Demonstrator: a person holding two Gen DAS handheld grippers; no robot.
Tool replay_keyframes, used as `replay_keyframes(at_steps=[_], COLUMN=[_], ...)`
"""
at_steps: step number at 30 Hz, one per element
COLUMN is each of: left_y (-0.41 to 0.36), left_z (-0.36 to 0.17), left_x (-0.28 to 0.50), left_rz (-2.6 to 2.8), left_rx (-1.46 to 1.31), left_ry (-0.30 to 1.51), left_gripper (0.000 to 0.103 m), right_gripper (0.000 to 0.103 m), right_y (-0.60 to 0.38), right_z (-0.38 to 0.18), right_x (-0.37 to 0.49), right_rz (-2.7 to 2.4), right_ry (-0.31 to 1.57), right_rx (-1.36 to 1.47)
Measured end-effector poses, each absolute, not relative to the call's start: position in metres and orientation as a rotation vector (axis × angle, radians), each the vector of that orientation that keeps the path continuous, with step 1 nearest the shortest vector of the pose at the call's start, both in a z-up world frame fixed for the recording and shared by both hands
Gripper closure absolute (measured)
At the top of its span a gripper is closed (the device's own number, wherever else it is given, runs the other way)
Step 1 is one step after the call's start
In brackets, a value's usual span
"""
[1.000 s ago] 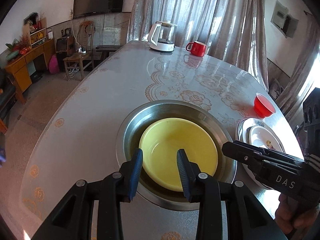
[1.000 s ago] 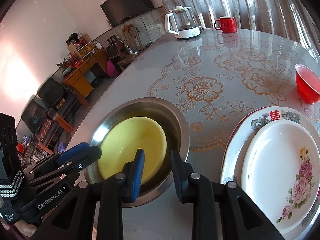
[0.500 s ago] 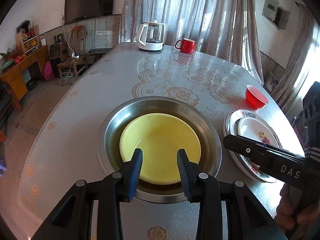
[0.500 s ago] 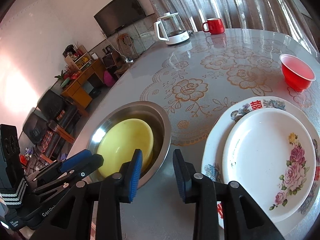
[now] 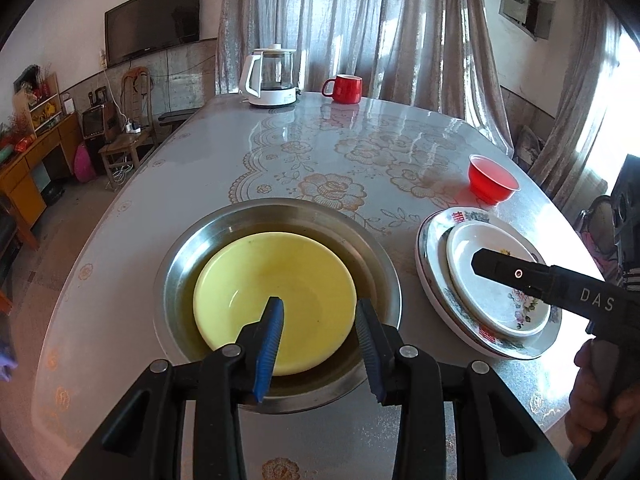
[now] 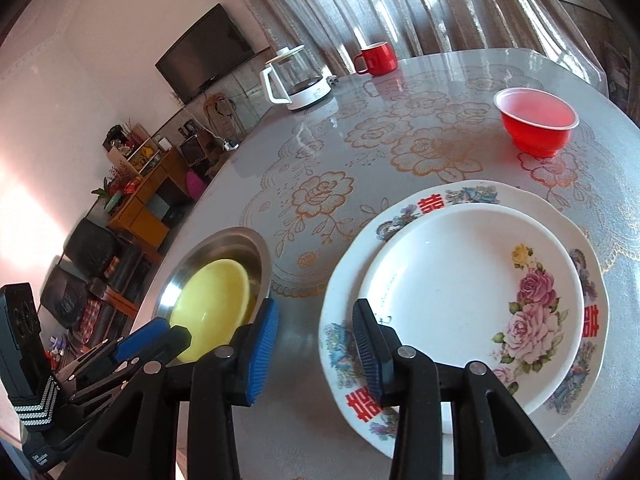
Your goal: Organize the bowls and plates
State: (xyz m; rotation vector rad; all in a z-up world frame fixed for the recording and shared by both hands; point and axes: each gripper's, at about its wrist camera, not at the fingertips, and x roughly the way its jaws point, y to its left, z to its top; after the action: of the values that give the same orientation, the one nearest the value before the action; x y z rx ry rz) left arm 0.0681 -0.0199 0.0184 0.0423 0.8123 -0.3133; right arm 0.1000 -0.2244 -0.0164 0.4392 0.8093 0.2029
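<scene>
A yellow bowl point(image 5: 276, 292) lies inside a steel basin point(image 5: 372, 248) at the table's near side. My left gripper point(image 5: 320, 316) hovers open over the bowl's near rim and grips nothing. To the right, a small white plate with roses point(image 6: 472, 292) sits on a larger plate with red characters point(image 6: 436, 200). My right gripper point(image 6: 316, 316) hangs at the large plate's left rim; its jaws are opening with only bare table between them. It shows from the side in the left wrist view point(image 5: 480, 262), above the plates point(image 5: 496, 284). A red bowl point(image 6: 536, 124) stands beyond the plates.
A white-and-glass kettle point(image 5: 272, 76) and a red mug point(image 5: 344, 88) stand at the table's far end. The table point(image 5: 320, 140) has a glossy flowered cover. A person's hand point(image 5: 600, 392) holds the right gripper at the right edge. Chairs and cabinets stand off to the left.
My right gripper has swung right, from over the basin to the plates' left rim, and its jaws have widened. The left gripper has drawn back a little from the basin.
</scene>
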Motion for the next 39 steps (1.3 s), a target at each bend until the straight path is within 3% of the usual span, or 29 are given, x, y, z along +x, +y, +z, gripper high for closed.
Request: replay_keyframes(at_steps=[39], left_y=[-0.109], left_z=[0.021], left_x=[0.075], left_rz=[-0.462], left_rx=[0.193], left_ry=[0.807], left_gripper=[0.065], right_gripper=[0.064], right_y=[-0.374], right_z=[-0.037], right_x=[0.057], right_rz=[-0.108], right_ry=[0.722], right_rx=[0.676])
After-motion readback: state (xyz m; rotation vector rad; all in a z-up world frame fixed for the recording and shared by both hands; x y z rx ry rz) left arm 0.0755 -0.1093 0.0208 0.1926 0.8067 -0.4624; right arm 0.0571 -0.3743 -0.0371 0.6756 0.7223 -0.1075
